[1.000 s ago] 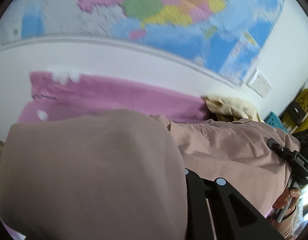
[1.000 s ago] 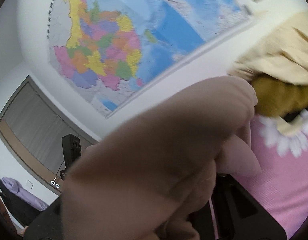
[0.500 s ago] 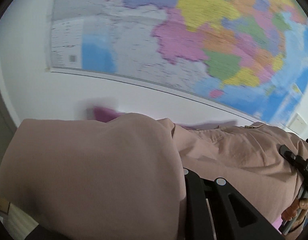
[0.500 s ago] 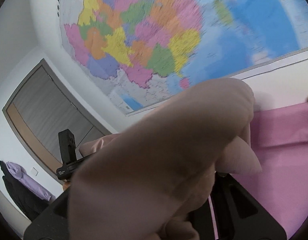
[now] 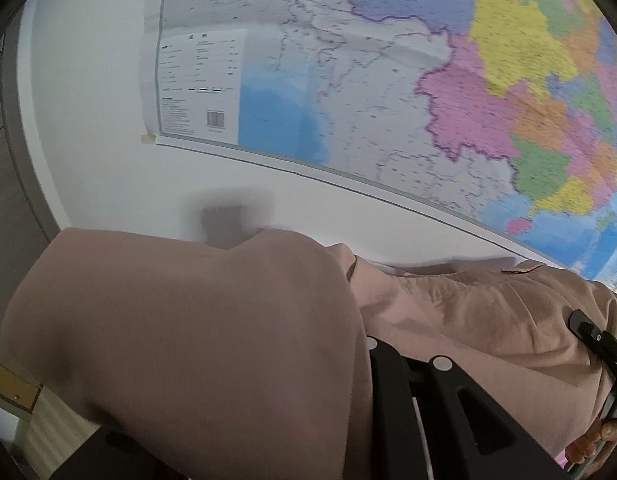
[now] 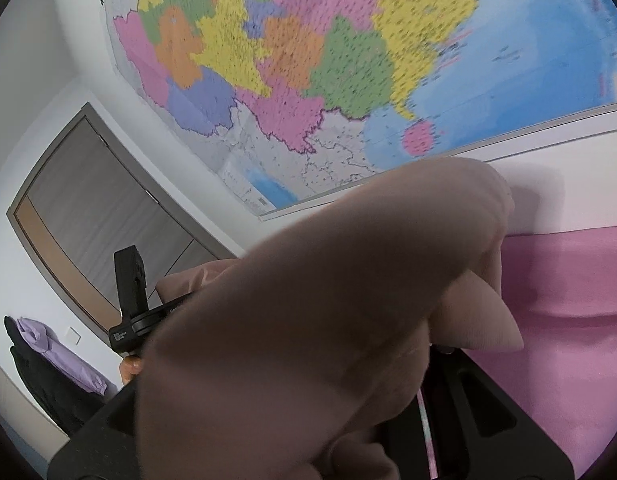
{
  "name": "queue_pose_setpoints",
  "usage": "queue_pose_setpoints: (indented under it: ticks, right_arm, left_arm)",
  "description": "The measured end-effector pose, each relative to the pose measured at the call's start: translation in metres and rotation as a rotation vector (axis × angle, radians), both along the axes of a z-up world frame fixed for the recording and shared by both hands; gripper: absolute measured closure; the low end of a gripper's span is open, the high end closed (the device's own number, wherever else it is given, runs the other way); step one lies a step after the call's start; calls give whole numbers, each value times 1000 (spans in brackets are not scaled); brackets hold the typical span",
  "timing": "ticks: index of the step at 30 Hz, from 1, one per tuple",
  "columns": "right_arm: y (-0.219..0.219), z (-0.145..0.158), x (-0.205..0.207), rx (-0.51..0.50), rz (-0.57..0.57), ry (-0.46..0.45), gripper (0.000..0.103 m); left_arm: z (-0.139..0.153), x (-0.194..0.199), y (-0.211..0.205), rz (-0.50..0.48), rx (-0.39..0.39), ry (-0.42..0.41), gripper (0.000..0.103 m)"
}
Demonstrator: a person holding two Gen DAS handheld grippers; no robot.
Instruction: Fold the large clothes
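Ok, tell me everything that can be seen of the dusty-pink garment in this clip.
The dusty-pink garment is a matte woven fabric, plain, with stitched seams and a small tab along its far edge. It is lifted in front of the white wall and the map, stretched between both tools: one bunch drapes over the left gripper, another over the right gripper, whose pads are hidden under the cloth. Folds hang loose near each camera. In the right wrist view a pink sheet lies beyond it.
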State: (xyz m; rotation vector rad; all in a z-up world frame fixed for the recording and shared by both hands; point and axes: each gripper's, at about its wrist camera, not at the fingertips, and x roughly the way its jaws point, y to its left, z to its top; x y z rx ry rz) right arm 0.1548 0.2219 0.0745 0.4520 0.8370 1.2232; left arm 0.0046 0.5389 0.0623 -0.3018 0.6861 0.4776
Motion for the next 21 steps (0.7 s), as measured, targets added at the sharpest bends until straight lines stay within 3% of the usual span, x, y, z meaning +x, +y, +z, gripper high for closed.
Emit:
queue_pose_setpoints:
  ticks: [9, 14, 16, 19, 21]
  right_arm:
    - [38, -1, 6, 10, 2, -19, 89]
    - [65, -2, -1, 17, 16, -100, 89]
    - [77, -26, -6, -19, 42, -85, 89]
    - [95, -86, -13, -160, 110, 29, 86]
    - [97, -118, -18, -246, 143, 83, 74]
  left_arm:
    - [-3, 12, 39, 62, 11, 13, 92]
    - [-2, 13, 69, 107, 22, -36, 92]
    - [-22, 12, 85, 131, -1, -27, 91]
    - [-76, 19, 104, 168, -21, 83, 91]
    - [-117, 21, 117, 199, -61, 169, 91]
